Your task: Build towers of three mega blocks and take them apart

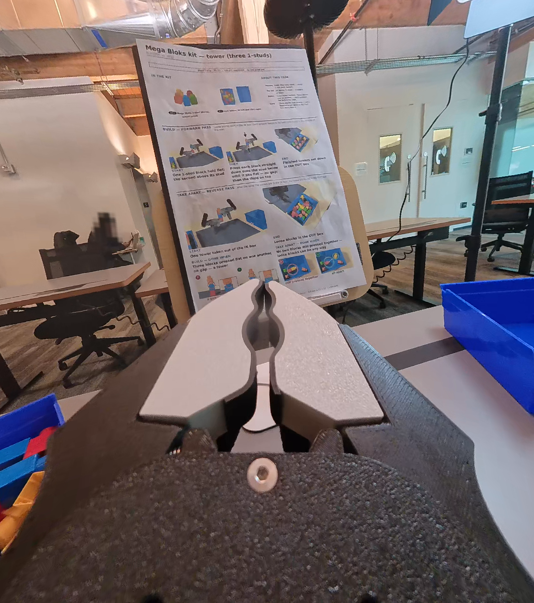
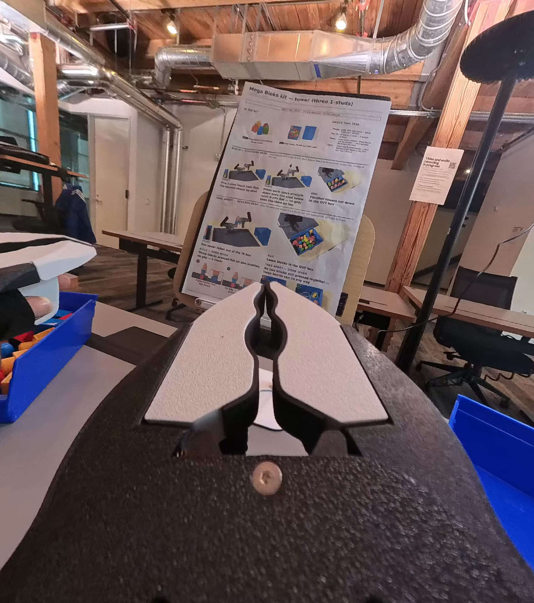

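My left gripper [image 1: 264, 284] is shut and empty, held level above the grey table [image 1: 474, 421]. A blue bin [image 1: 14, 424] at lower left holds several loose red, blue and orange mega blocks [image 1: 1, 483]. My right gripper [image 2: 267, 286] is shut and empty too, above the same table. In the right wrist view the bin of blocks [image 2: 46, 346] sits at left, with the left gripper [image 2: 77, 250] and a hand over it. A second blue bin [image 1: 500, 339] at right looks empty; it also shows in the right wrist view [image 2: 517, 473].
A printed instruction sheet [image 1: 242, 169] stands on a board behind the table, straight ahead of both grippers. A dark mat strip [image 1: 422, 354] lies on the table. A black stand pole [image 2: 455, 222] rises at right. Office desks and chairs stand beyond. My right fingertips sit around 15 centimetres from my left ones.
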Tool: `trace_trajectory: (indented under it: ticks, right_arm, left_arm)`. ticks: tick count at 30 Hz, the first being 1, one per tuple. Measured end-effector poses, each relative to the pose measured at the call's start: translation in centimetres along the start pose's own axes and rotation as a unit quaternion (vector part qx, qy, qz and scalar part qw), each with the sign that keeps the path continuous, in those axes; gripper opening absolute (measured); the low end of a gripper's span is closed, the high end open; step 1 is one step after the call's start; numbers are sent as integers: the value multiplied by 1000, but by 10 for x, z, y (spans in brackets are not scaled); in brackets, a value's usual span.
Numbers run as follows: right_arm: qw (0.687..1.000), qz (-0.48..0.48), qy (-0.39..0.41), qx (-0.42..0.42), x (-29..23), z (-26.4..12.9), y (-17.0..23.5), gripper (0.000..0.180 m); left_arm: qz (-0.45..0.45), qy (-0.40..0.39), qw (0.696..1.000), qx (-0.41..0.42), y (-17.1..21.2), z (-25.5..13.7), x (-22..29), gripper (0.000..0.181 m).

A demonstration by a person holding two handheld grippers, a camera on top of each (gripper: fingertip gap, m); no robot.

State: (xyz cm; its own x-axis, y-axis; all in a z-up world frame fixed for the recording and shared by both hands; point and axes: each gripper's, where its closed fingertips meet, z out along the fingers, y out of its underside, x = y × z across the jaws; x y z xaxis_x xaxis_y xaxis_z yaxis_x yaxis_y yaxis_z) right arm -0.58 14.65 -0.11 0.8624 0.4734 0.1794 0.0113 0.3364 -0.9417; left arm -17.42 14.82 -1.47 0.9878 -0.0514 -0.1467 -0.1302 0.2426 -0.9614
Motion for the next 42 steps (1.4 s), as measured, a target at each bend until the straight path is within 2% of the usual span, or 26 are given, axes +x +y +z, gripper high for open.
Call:
trace_trajectory:
  ticks: [9, 20, 28, 35, 42]
  right_arm:
    - [1000, -8, -1, -6, -2, 1, 5, 1]
    - [999, -12, 24, -26, 8, 3, 19, 1]
    - [999, -23, 22, -37, 4, 6, 32, 1]
    - [995, -44, 39, -77, 24, 16, 85, 2]
    - [990, -54, 53, -116, 57, 18, 144, 1]
  left_arm:
    - [7, -1, 1000, 3, -1, -2, 3, 0]
    - [7, 8, 1000, -11, 15, 4, 12, 0]
    - [3, 1, 1000, -13, 17, 5, 3, 0]
    - [-5, 10, 999, -45, 34, 8, -8, 0]
    - [-11, -16, 998, -65, 50, 10, -49, 0]
